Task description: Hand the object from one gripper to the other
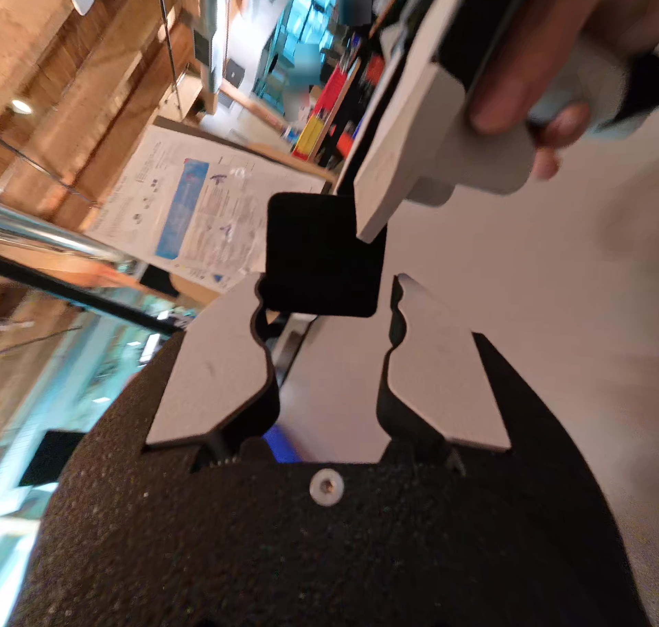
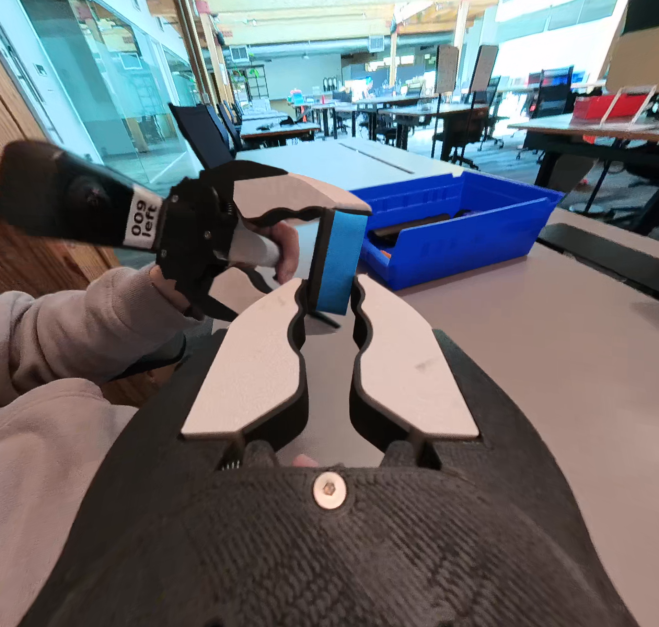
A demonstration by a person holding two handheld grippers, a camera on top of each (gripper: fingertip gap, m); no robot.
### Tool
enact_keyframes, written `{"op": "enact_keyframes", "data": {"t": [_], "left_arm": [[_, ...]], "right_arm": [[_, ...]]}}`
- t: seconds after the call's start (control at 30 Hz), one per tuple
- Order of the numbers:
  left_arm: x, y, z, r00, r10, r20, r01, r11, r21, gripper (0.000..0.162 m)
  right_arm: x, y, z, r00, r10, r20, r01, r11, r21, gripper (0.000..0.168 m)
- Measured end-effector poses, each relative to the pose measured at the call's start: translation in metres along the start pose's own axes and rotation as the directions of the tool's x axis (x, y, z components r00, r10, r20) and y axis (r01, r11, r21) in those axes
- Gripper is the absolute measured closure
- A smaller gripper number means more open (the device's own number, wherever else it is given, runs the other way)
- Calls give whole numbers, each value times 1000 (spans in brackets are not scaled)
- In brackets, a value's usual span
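Note:
A flat block with a blue face and a black side [image 2: 338, 264] is held upright above the grey table. My right gripper [image 2: 328, 282] is shut on its lower part, one finger on each side. In the left wrist view the block [image 1: 321, 253] shows as a black square, with one right finger [image 1: 388, 168] lying over its top corner. My left gripper [image 1: 328, 284] is open around the block. One of its fingertips [image 1: 258, 289] touches the block and the other [image 1: 401, 282] stands slightly clear. The left gripper [image 2: 313, 250] also shows in the right wrist view, spanning the block from above.
A blue bin [image 2: 463, 225] holding dark items stands on the grey table [image 2: 535, 342] just behind the block. A person's grey sleeve [image 2: 71, 324] comes in from the left. A dark strip [image 2: 606, 250] lies at the table's right edge. Desks and chairs stand farther back. Left and right tips are no more than a few centimetres apart.

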State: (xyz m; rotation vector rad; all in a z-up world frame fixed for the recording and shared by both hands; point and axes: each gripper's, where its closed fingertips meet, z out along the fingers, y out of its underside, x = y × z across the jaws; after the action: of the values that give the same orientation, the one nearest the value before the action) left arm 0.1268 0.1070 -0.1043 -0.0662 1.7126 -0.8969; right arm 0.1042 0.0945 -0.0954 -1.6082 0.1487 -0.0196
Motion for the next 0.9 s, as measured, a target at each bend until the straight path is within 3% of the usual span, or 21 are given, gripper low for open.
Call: {"op": "enact_keyframes", "data": {"t": [0.07, 0.1, 0.17, 0.27, 0.33, 0.43, 0.53, 0.63, 0.7, 0.83, 0.9], "left_arm": [[-5, -13, -6, 972, -222, -75, 230, 967, 108, 91], [-6, -19, -11, 924, -352, -151, 374, 914, 157, 89], [-10, -34, -21, 748, -568, -345, 651, 730, 210, 90], [-16, -49, -33, 487, -673, -557, 865, 460, 201, 102], [-13, -52, -34, 391, -679, -621, 911, 381, 157, 107], [-4, -54, -32, 331, -670, -665, 928, 358, 102, 111], [-1, -56, -33, 300, -661, -688, 938, 334, 89, 134], [0, -55, -34, 285, -643, -711, 941, 327, 82, 139], [1, -51, -33, 308, -645, -699, 930, 358, 79, 140], [13, -45, -35, 414, -591, -693, 868, 486, 104, 140], [15, -44, -35, 445, -576, -686, 847, 519, 115, 140]], "right_arm": [[0, -12, -6, 1000, -4, 18, 3, 997, 77, 145], [-2, -20, -10, 999, 5, 50, -12, 991, 130, 145], [-8, -35, -18, 991, 47, 127, -76, 969, 234, 145], [-12, -45, -23, 978, 68, 199, -133, 934, 330, 145], [-17, -45, -23, 973, 46, 228, -124, 932, 341, 145], [-22, -42, -20, 975, -4, 222, -72, 940, 335, 145], [-28, -37, -17, 973, -39, 229, -34, 951, 308, 145], [-29, -34, -16, 974, -67, 216, 1, 957, 290, 144], [-24, -29, -16, 980, -73, 183, 24, 966, 256, 143], [-19, -30, -20, 985, -52, 162, 14, 974, 227, 120], [-20, -23, -19, 984, -64, 168, 32, 983, 183, 123]]}}
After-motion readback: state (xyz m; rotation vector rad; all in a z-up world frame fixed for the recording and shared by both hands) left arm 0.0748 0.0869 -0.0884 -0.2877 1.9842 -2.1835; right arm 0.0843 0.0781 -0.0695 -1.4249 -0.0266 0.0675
